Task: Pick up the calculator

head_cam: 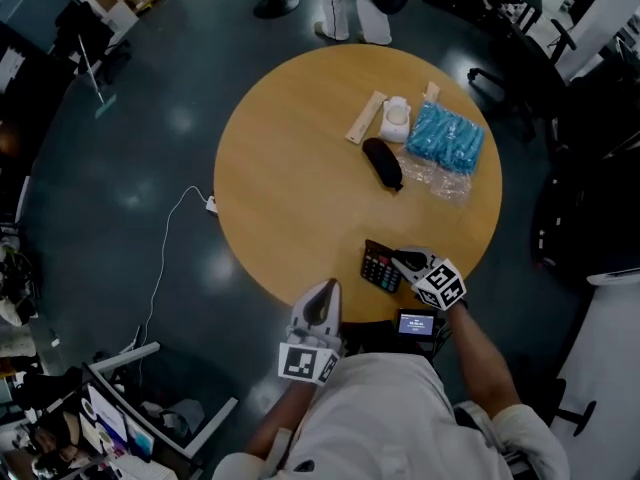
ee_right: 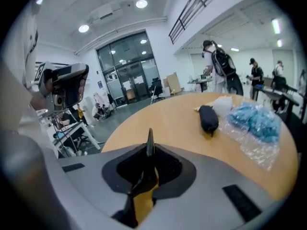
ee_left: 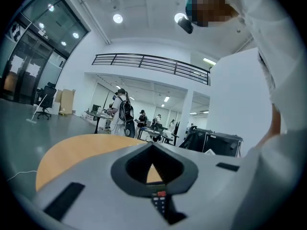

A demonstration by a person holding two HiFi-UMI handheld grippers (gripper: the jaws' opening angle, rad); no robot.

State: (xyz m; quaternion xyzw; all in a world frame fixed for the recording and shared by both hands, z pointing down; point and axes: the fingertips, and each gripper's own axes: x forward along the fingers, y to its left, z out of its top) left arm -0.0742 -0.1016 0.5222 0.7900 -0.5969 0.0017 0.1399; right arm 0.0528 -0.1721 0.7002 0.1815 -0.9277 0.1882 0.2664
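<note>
A black calculator [head_cam: 380, 266] with rows of keys is near the front edge of the round wooden table [head_cam: 290, 168]. My right gripper [head_cam: 403, 261] is shut on its right side. In the right gripper view the calculator [ee_right: 149, 138] shows edge-on as a thin dark slab, tilted, clamped between the jaws of the right gripper [ee_right: 150, 151]. My left gripper [head_cam: 322, 293] hovers at the table's near edge, left of the calculator, with its jaws together and nothing in them. Through a slot in the left gripper [ee_left: 153, 146] some calculator keys [ee_left: 160, 202] show.
At the far right of the table lie a black pouch [head_cam: 382, 162], a clear bag of blue items [head_cam: 446, 138], a white round object [head_cam: 397, 118] and a pale wooden strip [head_cam: 365, 118]. A white cable [head_cam: 165, 258] trails on the floor left of the table. Office chairs stand at the right.
</note>
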